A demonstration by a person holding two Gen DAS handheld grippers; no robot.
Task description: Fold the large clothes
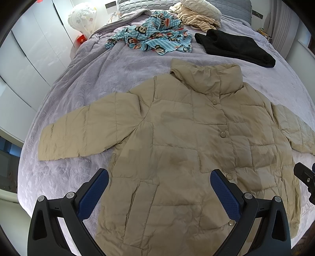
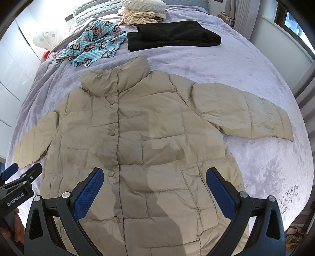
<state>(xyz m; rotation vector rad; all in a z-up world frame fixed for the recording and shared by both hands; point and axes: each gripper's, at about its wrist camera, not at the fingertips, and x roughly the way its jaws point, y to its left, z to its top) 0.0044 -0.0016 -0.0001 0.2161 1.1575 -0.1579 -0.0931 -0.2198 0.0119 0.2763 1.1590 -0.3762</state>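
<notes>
The left gripper (image 1: 159,182) has its jaws spread wide and holds nothing; its blue pads (image 1: 226,195) hang above the lower front of the jacket (image 1: 177,137), on the side near the pocket slit and the snap line. The right gripper (image 2: 154,181) is also wide open and empty, and it hangs over the lower front of the jacket on the other side of the snaps. In the right wrist view the left gripper shows at the left edge, beside the cuff of one sleeve.

The jacket is a beige quilted one. It lies flat on the bed (image 1: 118,74), front side up, closed by the snaps, with the collar pointing to the far end and both sleeves spread out to the sides. The bed has a pale lilac cover.

Beyond the collar lies a folded black garment (image 1: 236,47), apart from the jacket. To its left is a crumpled blue cloth (image 1: 153,37) with a monkey print. Behind both, near the headboard, there is a heap of cream striped clothes (image 1: 196,15).
</notes>
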